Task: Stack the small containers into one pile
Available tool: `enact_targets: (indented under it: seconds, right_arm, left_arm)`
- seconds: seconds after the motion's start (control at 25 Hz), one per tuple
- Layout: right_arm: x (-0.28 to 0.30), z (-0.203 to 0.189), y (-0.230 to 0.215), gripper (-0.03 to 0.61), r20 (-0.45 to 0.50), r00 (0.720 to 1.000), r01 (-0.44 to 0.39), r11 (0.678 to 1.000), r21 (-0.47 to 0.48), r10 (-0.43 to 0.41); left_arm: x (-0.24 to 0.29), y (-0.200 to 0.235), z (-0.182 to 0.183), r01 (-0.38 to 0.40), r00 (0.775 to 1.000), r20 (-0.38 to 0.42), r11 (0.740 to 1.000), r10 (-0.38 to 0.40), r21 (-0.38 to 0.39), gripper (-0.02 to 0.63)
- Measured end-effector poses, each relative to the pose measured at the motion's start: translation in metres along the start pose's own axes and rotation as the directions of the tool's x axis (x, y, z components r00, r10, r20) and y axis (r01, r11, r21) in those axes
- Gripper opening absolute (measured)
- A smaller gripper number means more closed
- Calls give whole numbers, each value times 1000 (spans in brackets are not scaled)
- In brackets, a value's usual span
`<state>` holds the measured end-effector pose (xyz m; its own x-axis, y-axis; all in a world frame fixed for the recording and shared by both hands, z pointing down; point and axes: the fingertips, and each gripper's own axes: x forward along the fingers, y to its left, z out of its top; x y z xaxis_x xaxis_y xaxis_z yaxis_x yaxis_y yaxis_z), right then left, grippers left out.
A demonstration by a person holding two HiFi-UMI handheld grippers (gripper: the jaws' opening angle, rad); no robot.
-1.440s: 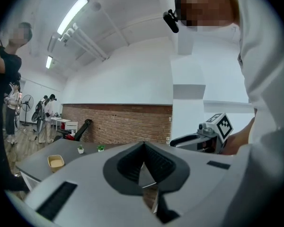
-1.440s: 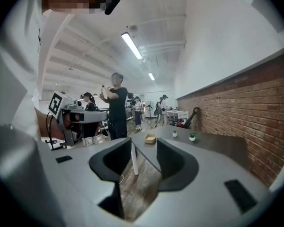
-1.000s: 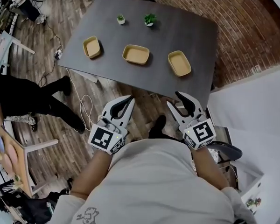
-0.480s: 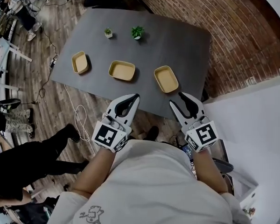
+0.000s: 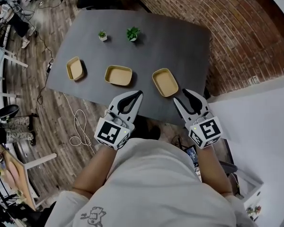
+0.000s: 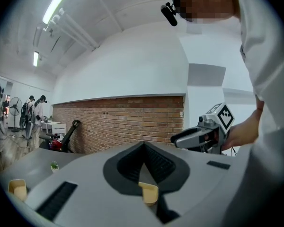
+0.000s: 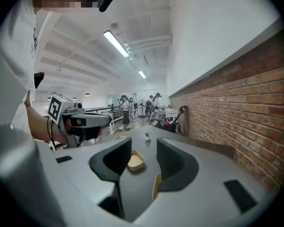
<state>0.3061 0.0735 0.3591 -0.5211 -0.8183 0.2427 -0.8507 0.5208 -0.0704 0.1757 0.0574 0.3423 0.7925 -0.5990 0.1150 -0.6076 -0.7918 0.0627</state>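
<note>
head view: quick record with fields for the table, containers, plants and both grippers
table: grey table
containers: left container, middle container, right container; tan, empty, in a row, apart, none stacked
plants: two small potted plants on the far side
left gripper: jaws together, holding nothing, by the near edge
right gripper: jaws apart, holding nothing, nearest the right container

The left gripper (image 5: 138, 95) and right gripper (image 5: 181, 98) have come forward and now reach the near edge of the surface (image 5: 180, 41), close to the right container (image 5: 165, 82). The bystander in black no longer shows at the left.
</note>
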Motion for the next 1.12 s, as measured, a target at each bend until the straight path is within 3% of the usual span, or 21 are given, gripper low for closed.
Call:
enact_targets:
  seconds: [0.36,1.12]
  right_arm:
    - [52,-73,-41,153,-184,983,41,994,105,-21]
    - [107,-176,-109,117,-401,915,120,976,184,-37]
  left_arm:
    - [42,40,-31,95,992,-78,995,-97,-33,11]
    - [130,65,-107,263,932,-222,955,-288,-136,11]
